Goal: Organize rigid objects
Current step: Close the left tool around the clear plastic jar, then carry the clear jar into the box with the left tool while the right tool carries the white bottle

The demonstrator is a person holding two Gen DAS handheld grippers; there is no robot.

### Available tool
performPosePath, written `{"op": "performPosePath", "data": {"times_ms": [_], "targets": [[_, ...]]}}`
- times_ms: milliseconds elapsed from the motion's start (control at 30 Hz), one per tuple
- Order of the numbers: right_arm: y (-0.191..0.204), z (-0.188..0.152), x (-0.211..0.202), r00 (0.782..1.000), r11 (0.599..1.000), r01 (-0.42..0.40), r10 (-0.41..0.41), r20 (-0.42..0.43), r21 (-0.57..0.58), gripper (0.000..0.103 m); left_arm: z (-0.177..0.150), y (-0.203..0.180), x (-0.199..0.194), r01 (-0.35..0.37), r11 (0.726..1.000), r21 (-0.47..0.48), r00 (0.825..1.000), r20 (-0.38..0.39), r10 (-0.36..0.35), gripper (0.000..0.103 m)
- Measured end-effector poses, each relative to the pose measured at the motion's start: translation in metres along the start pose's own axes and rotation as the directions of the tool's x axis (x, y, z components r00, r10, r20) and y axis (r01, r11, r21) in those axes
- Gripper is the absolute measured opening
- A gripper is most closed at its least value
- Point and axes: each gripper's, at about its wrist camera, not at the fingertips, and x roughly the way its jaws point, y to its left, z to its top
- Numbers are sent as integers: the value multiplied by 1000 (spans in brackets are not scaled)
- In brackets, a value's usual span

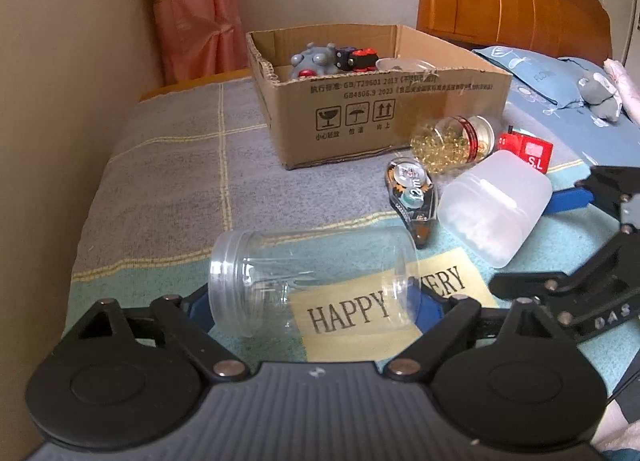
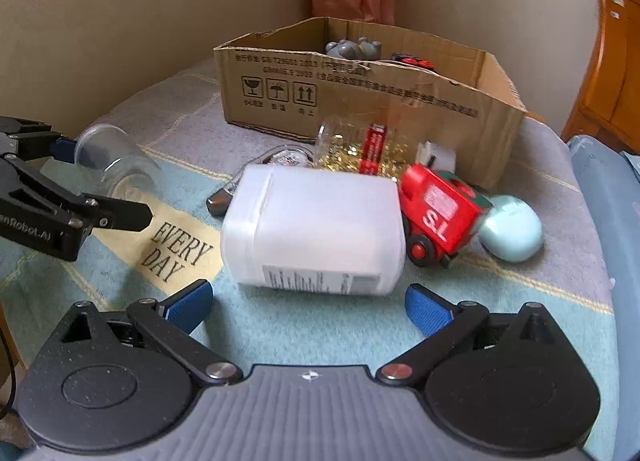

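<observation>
- Landmark for all notes = cardboard box [image 1: 360, 101], open top, far end of the bed cover [image 1: 168, 189].
- Already in box, we count: grey round toy [image 1: 314, 60], black/red toy [image 1: 358, 57], clear lid-like piece [image 1: 404, 65] by the front wall. So part of the sorting looks done.
- Still outside box, all on its near side:
- clear empty jar [image 1: 312, 281], on its side, nearest to us, well apart from box.
- white plastic container [image 2: 316, 229], on its side, near box's front-right.
- jar of gold beads w/ red band [image 1: 452, 141], just beside box front wall.
- correction-tape dispenser [image 1: 412, 197], between bead jar and clear jar.
- red toy vehicle [image 2: 440, 217] + pale green oval case [image 2: 510, 227], touching each other, near box's right corner.
- Left gripper [image 1: 316, 301]: fingers straddle the clear jar; blue pads mostly hidden behind it, contact not confirmed, so we log it as open around the jar, no firm grip.
- Right gripper [image 2: 308, 303]: jaws wide apart, nothing between pads; white container just ahead of tips.
- Est.: under half done; six items left. Next likely = clear jar into box.
</observation>
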Motion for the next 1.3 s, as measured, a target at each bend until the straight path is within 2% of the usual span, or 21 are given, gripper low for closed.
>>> {"op": "performPosePath", "data": {"times_ms": [367, 667, 733, 800, 867, 1300], "targets": [[13, 32, 16, 999, 999, 28, -29, -17, -39, 103, 0, 1, 1, 7, 1000, -13, 1000, 4, -7, 91], [14, 41, 19, 998, 998, 45, -47, -33, -47, 102, 3, 3, 0, 9, 999, -48, 1000, -4, -9, 91], [14, 42, 20, 998, 998, 52, -54, -38, -47, 100, 4, 4, -1, 8, 998, -59, 1000, -1, -8, 91], [14, 44, 20, 997, 997, 67, -69, -42, -49, 92, 5, 5, -1, 12, 997, -74, 1000, -4, -12, 91], [13, 45, 20, 995, 996, 82, -84, -50, -47, 88, 5, 6, -2, 17, 997, -79, 1000, -8, -18, 91], [9, 44, -5, 998, 997, -10, 5, -62, -83, 87, 16, -5, -16, 27, 998, 49, 1000, -11, -27, 91]]}}
